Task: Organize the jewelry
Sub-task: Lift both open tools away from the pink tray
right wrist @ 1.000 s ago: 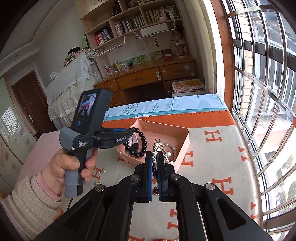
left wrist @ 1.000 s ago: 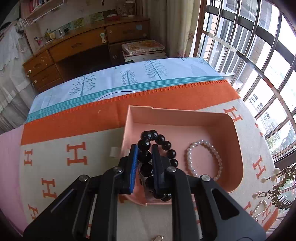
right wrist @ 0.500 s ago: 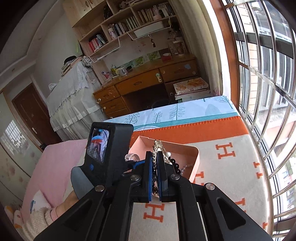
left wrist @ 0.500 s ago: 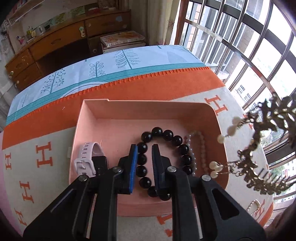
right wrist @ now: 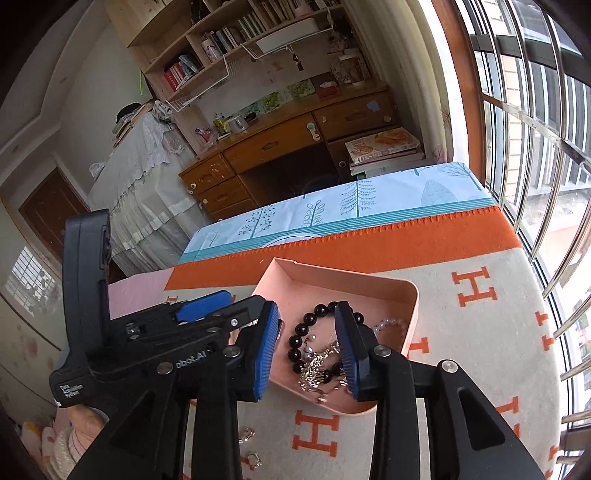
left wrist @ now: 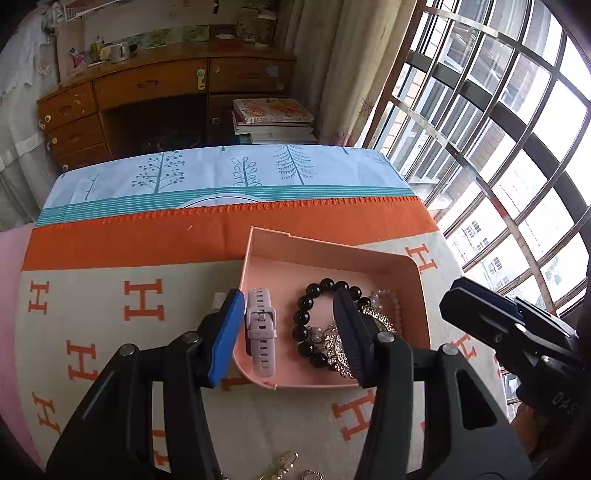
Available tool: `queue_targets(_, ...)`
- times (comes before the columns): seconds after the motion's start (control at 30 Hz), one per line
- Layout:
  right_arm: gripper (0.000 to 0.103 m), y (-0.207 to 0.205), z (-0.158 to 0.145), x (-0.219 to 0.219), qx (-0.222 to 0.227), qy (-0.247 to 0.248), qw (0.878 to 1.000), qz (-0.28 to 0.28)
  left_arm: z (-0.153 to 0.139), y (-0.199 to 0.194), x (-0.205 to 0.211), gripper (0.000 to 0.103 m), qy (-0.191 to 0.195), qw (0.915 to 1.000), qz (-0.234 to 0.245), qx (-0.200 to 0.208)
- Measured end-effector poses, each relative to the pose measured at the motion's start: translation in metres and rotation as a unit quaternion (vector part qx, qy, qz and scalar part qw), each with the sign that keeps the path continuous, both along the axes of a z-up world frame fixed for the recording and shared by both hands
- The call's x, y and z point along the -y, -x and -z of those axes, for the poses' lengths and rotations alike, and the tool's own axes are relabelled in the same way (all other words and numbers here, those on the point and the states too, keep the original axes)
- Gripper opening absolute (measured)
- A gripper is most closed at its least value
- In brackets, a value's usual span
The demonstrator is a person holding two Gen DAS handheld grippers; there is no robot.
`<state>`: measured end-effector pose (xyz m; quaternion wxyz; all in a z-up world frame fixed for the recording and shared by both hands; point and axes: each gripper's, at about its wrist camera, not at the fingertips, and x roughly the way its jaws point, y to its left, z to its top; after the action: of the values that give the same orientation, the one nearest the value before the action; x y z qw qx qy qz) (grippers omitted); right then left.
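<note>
Your tray [left wrist: 325, 254] sits on an orange-lettered blanket [left wrist: 110, 332] near the window [left wrist: 498, 129]; both hand-held grippers [left wrist: 288, 332] [right wrist: 308, 349] are opening, gripping nothing.

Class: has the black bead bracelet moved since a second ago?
Yes. The black bead bracelet, earlier pinched between the left fingers above the tray, now lies on the tray floor.

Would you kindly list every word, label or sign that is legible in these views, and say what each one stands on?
"Data Acquisition System": white print on the grey handle of the left gripper, right wrist view.
"bot.AI": the visible end of a brand mark on that gripper's black body; its start is hidden.
"H": orange letters repeated across the cream blanket.
"DAS": partial letters on the right gripper's housing, left wrist view.
Magazine covers and book spines: too small to read.
</note>
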<state>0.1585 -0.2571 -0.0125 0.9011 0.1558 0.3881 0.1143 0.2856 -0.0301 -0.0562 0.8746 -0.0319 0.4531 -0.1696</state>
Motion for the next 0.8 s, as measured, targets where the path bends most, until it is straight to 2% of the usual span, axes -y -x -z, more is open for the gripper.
queue_targets(0.37, 0.032, 0.025, -0.008, 0.003, 0.006, 0.009, 1.000, 0.007, -0.015, 0.046, -0.024, 0.047, -0.012, 0.9997, -0.016, 0.012)
queue_targets(0.8, 0.032, 0.092, -0.008, 0.005, 0.010, 0.035, 0.999, -0.010, -0.019, 0.104, -0.052, 0.047, -0.017, 0.9993, -0.031, 0.010)
